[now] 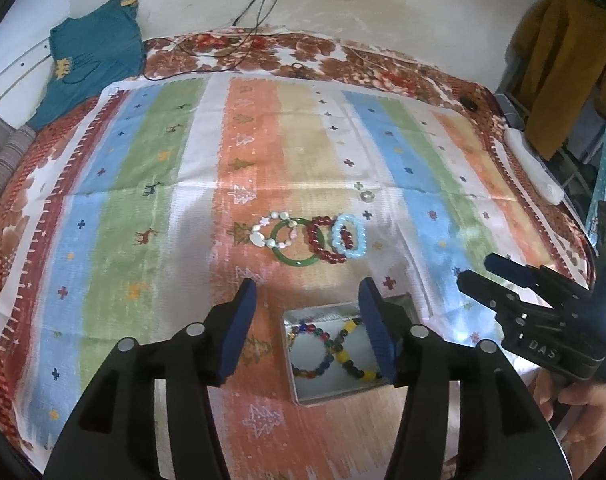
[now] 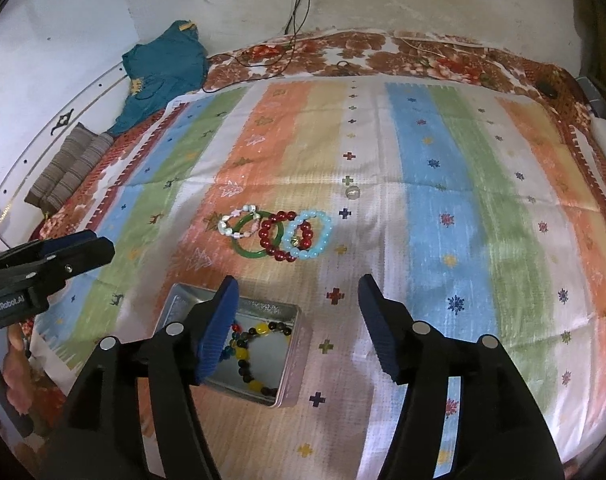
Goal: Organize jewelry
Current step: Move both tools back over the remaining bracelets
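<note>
A row of overlapping bracelets lies on the striped cloth: a pearl and shell bracelet (image 1: 271,231) (image 2: 239,224), a green bangle (image 1: 297,262) (image 2: 250,253), a dark red bead bracelet (image 1: 321,242) (image 2: 277,236) and a pale blue bead bracelet (image 1: 349,236) (image 2: 309,236). A small ring (image 1: 367,196) (image 2: 353,192) lies behind them. A silver tin (image 1: 327,394) (image 2: 291,364) holds two multicoloured bead bracelets (image 1: 335,350) (image 2: 255,350). My left gripper (image 1: 309,330) is open and empty over the tin. My right gripper (image 2: 299,320) is open and empty, right of the tin.
The striped cloth (image 1: 151,184) (image 2: 455,208) covers a bed with a floral blanket (image 1: 343,64). A teal garment (image 1: 91,64) (image 2: 163,68) and a striped cushion (image 1: 3,152) (image 2: 67,168) lie at the back left. Cables (image 1: 259,8) hang on the wall. A mustard garment (image 1: 567,64) hangs at right.
</note>
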### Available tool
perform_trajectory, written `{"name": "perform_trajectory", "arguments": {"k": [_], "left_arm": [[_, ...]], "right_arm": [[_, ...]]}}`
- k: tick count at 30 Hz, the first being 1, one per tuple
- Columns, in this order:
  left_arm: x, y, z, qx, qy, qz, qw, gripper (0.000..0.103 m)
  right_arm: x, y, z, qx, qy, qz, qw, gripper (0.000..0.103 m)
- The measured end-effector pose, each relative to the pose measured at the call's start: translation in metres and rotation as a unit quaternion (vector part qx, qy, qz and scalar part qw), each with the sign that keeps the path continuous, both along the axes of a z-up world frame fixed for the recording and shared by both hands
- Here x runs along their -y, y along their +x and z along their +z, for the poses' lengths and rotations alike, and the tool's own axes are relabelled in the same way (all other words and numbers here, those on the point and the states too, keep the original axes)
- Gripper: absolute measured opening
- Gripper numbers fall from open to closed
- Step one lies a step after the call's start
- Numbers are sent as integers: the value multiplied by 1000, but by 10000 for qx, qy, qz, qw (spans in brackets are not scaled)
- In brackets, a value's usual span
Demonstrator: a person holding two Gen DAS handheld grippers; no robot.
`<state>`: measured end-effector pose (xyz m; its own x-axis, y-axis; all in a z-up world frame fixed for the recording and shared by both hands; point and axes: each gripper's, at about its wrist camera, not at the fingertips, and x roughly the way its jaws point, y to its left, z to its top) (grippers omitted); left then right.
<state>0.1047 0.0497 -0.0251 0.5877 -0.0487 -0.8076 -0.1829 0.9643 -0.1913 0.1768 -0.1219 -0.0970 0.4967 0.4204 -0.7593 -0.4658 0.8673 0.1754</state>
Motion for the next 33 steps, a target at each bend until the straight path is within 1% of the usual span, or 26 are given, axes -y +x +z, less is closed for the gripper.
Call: {"name": "perform_trajectory", "arguments": {"k": [4,6,11,14,15,18,21,26,29,33], "left_arm": [[-4,9,-1,-35,79,71,9999,61],[-5,15,-3,-97,181,102,9997,67],[-11,31,-9,-279,368,142,9988,67],[-15,34,-10,-300,426,169,9985,70],[-17,36,-11,-314,429,185,9984,70],[-21,42,-14,-376,377,189,9984,70],[-22,49,-15,-380,377,193,9984,72],[-25,63,-24,-513,430,217,9975,72],[-25,69,-33,-650,478,129,9967,72],[-30,77,-40,-746,490,137,9959,72]], "right_arm": [[-1,8,-2,-7,-76,-87,9999,67],[-1,14,-4,-18,-127,-161,9998,68],[-5,21,-8,-14,-243,-184,9995,68],[-6,27,-10,-75,-223,-223,9995,70],[-8,30,-11,-146,-181,-194,9995,70],[-10,34,-14,-136,-287,-184,9993,71],[-11,42,-19,-263,-228,-200,9992,75],[-13,52,-23,-289,-273,-242,9989,80],[-13,59,-25,-383,-232,-251,9987,80],[-15,66,-24,-340,-253,-282,9987,80]]}}
